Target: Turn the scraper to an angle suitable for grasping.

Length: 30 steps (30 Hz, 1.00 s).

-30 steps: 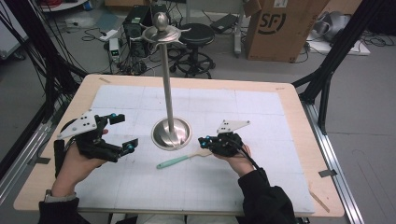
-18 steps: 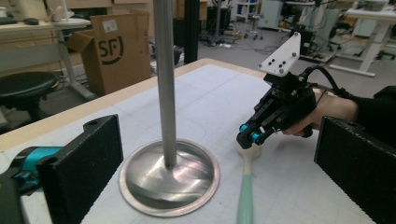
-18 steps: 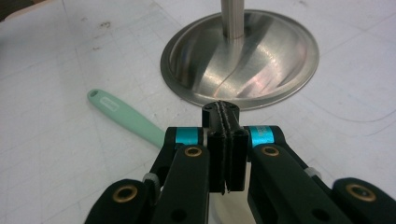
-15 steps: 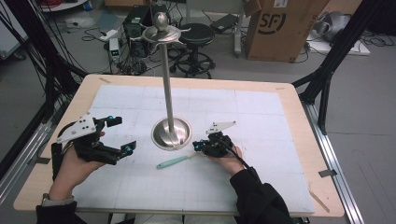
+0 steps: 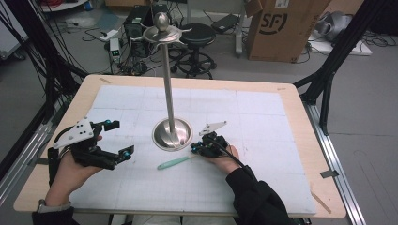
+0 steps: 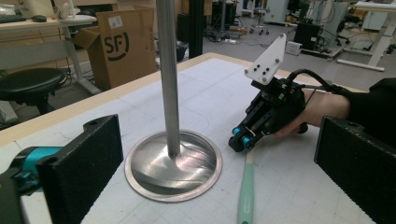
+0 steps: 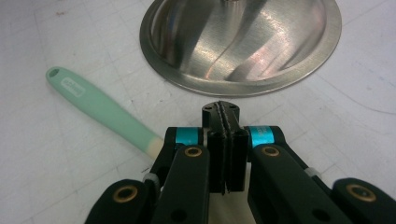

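Green handle [image 7: 100,112] end under closed right tool [image 7: 225,122].

The green utensil's [image 7: 100,114] working end is hidden under the right gripper [image 7: 225,119]; whether the pressed-together jaws pinch it cannot be told, and the stand's [image 6: 168,74] top is cropped
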Motion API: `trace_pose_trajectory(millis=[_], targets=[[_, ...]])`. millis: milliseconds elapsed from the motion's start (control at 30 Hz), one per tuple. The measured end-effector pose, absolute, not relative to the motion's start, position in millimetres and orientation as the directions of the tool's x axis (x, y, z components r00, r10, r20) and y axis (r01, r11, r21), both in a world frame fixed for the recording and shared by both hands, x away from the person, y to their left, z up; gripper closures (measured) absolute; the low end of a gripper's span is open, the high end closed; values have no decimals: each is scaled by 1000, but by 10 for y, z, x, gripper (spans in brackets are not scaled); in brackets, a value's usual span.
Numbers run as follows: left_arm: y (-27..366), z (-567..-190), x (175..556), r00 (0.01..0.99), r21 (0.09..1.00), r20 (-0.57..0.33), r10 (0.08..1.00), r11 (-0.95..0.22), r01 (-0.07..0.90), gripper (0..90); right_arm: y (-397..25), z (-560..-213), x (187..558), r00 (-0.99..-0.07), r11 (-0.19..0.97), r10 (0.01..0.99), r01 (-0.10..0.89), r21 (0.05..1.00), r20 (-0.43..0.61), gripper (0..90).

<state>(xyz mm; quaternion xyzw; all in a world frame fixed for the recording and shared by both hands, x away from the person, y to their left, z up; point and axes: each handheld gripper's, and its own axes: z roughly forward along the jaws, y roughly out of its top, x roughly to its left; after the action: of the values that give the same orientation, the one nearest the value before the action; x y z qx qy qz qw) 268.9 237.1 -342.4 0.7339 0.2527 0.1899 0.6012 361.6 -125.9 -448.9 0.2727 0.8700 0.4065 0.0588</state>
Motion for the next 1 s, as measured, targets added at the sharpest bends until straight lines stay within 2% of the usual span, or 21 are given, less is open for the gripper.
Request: trace_pose_trajectory(millis=[1000], targets=[[2207, -3466, 2854, 824, 972, -36, 565, -170, 159, 18, -1447, -4470, 3278, -830, 522, 539, 464, 716, 145, 900]])
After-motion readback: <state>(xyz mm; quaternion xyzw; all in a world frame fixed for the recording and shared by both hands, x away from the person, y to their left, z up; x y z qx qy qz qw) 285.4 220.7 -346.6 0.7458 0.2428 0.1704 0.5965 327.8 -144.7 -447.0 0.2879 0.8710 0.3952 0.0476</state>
